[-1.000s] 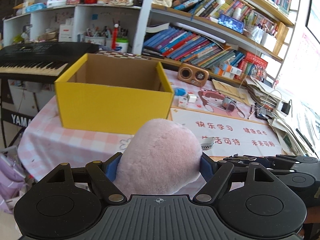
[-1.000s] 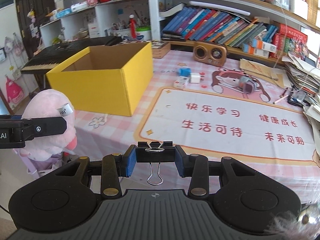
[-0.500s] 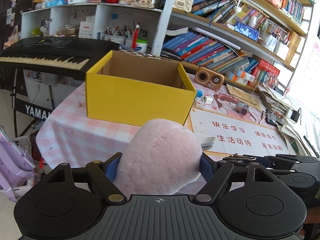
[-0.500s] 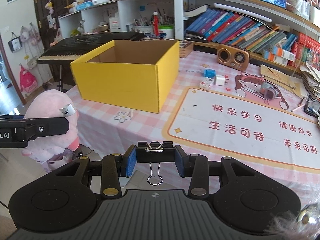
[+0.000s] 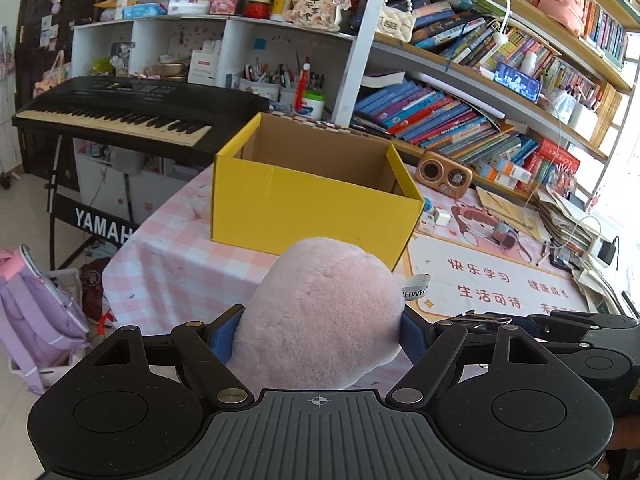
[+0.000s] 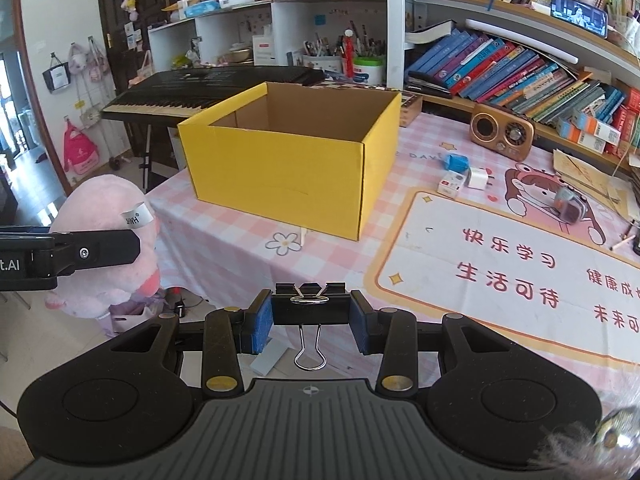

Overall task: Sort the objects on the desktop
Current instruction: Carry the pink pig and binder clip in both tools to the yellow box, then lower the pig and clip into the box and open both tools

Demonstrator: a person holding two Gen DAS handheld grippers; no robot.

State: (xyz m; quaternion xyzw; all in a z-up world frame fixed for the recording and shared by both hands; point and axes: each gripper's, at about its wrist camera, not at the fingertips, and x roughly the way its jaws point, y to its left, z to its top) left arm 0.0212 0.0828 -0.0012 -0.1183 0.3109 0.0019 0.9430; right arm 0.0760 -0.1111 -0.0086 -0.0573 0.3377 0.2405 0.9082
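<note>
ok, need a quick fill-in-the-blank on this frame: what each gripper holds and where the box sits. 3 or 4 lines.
1. The left gripper is shut on a pink ____.
2. The right gripper is shut on a black binder ____.
3. The open cardboard box on the checked tablecloth is ____ on the outside.
4. Behind the box stands a black ____ with white keys.

Missing words: plush toy; clip; yellow; keyboard

Box floor (image 6: 296, 122) hidden; mat text (image 6: 624, 284) seemingly cut off.

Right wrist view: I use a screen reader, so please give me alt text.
The right tongs clamp a black binder clip above a pink checked table, facing an open yellow box. At left, the left tongs hold a pink plush toy.
</note>
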